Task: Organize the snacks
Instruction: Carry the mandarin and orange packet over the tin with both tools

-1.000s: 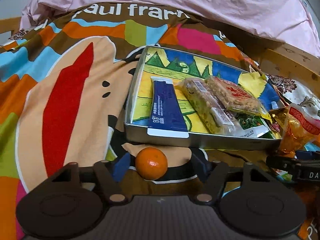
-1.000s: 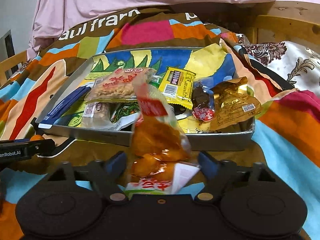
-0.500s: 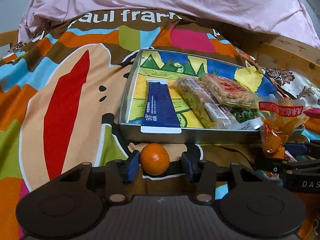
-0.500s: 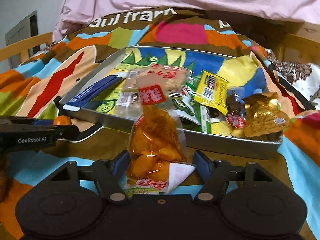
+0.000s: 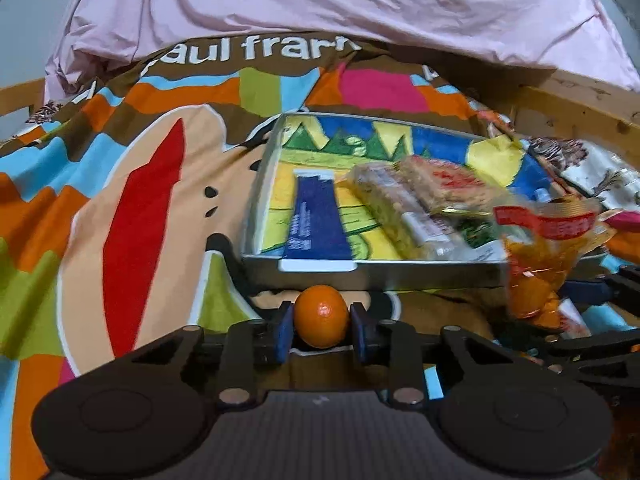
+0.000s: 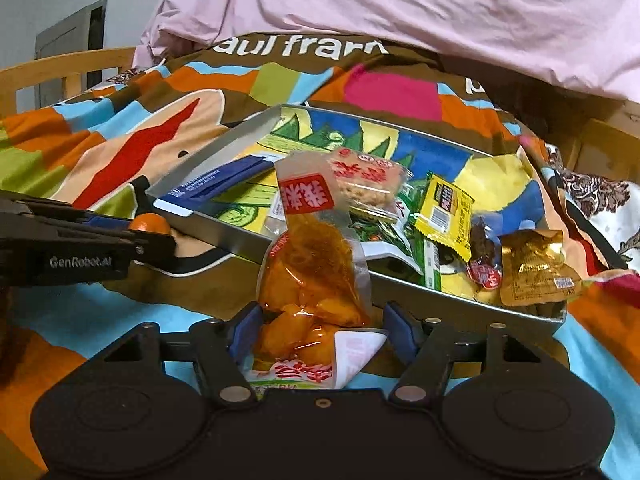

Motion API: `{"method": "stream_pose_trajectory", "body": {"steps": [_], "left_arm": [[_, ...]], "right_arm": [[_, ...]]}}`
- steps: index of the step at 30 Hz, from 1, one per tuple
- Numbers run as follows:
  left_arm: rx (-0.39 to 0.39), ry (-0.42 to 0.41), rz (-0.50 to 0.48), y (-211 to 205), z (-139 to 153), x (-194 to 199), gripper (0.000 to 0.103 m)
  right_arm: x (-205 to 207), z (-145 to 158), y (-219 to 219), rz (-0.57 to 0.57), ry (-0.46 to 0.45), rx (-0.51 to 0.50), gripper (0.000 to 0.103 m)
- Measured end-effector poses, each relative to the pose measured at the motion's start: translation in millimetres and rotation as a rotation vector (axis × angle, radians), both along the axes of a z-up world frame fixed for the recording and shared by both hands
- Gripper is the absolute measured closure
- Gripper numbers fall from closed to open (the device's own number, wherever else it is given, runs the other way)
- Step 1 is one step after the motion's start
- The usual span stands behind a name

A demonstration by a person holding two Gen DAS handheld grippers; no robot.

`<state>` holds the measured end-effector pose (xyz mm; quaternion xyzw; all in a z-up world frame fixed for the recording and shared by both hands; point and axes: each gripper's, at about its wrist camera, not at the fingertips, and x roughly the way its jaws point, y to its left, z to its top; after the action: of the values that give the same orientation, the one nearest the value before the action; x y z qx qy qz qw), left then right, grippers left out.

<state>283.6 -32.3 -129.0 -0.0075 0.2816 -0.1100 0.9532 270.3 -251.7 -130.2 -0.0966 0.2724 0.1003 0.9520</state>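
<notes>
My left gripper [image 5: 320,330] is shut on a small orange [image 5: 321,316], just in front of the near wall of the metal tray [image 5: 376,274]. My right gripper [image 6: 316,326] is shut on a clear packet of orange snack pieces with a red label [image 6: 310,268], held upright before the tray's near wall [image 6: 224,236]. The tray holds a blue flat pack [image 5: 318,216], two puffed-grain bars [image 5: 404,208], a yellow packet [image 6: 444,212], a gold packet [image 6: 534,268] and other small snacks. The left gripper and orange [image 6: 150,224] show at the left of the right wrist view.
The tray lies on a colourful cartoon blanket [image 5: 132,208] over a bed. A pink sheet [image 5: 320,4] is bunched behind it. A wooden bed frame [image 5: 576,112] runs along the right, and a wooden rail [image 6: 52,72] along the left.
The left gripper's fingers have closed onto the orange, which lay loose between them before. The right gripper has swung left with its packet, nearer the left gripper.
</notes>
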Motion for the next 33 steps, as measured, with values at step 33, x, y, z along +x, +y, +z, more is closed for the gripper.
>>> {"method": "stream_pose_trajectory", "body": {"steps": [33], "left_arm": [[-0.092, -0.132, -0.001, -43, 43, 68, 0.071]], "right_arm": [[65, 22, -70, -0.274, -0.080, 0.225, 0.035]]}}
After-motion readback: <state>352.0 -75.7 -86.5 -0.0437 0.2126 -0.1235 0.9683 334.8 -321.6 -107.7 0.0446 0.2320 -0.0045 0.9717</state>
